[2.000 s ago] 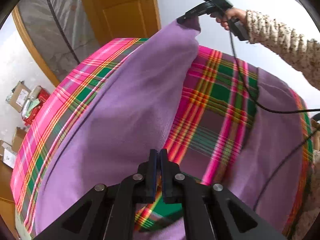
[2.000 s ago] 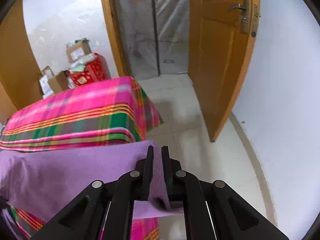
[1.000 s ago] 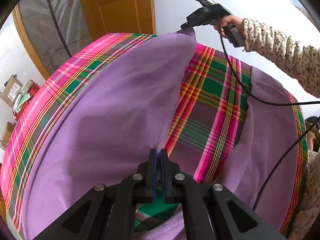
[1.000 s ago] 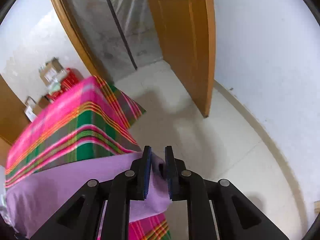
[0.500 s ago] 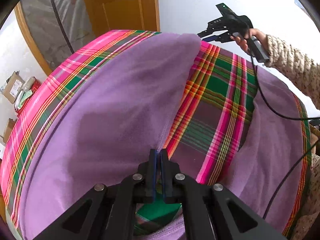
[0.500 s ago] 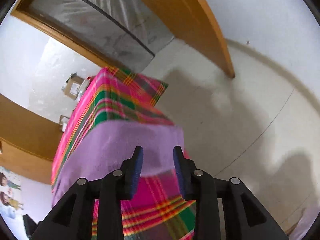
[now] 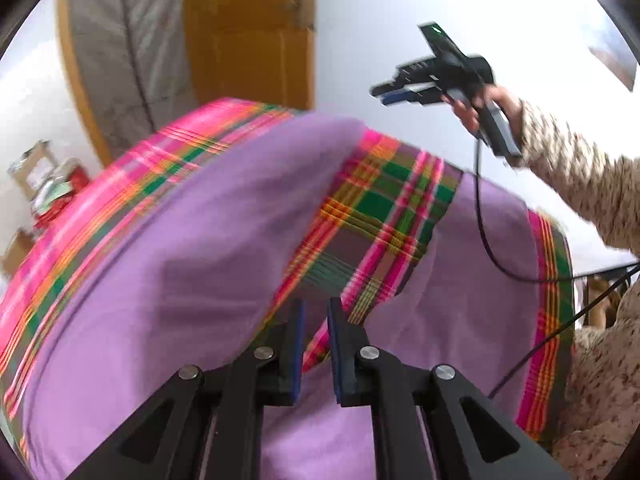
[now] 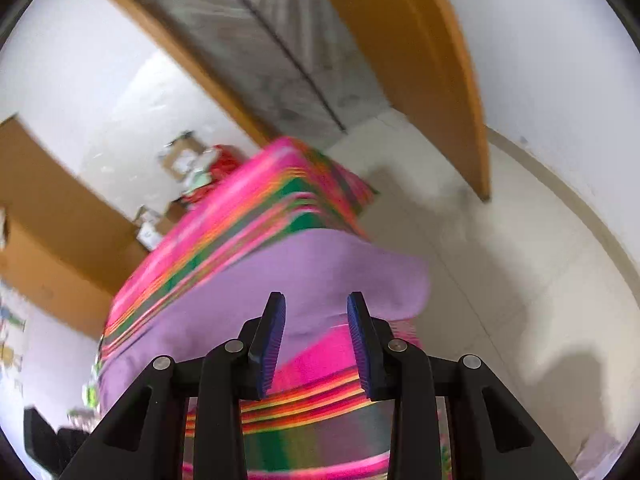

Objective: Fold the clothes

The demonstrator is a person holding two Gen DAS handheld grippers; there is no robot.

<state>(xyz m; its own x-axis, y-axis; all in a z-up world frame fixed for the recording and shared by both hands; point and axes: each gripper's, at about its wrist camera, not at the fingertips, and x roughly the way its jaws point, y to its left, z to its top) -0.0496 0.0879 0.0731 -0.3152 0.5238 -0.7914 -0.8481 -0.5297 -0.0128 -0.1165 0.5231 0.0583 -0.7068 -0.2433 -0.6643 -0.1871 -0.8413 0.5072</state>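
A purple garment (image 7: 180, 248) lies on the table with the pink and green plaid cloth (image 7: 380, 208), one long panel folded over on the left and another part spread at the right. My left gripper (image 7: 314, 308) hangs just above the fold's near edge; its jaws are opening, with only a narrow gap and nothing between them. My right gripper (image 7: 382, 94), held by a hand, hovers in the air past the table's far edge. In the right wrist view it (image 8: 316, 300) stands open and empty above the purple garment's (image 8: 320, 268) rounded far corner, which droops over the table edge.
A person's speckled sleeve (image 7: 580, 176) and a black cable (image 7: 484, 236) cross the right side. A wooden door (image 8: 432, 60) stands open over pale floor tiles (image 8: 520, 280) beyond the table. Cardboard boxes (image 8: 180, 160) are piled by the far wall.
The right gripper let go of the garment's far corner and rose clear of the table. The corner dropped onto the table edge. The left jaws parted off the near edge and lifted.
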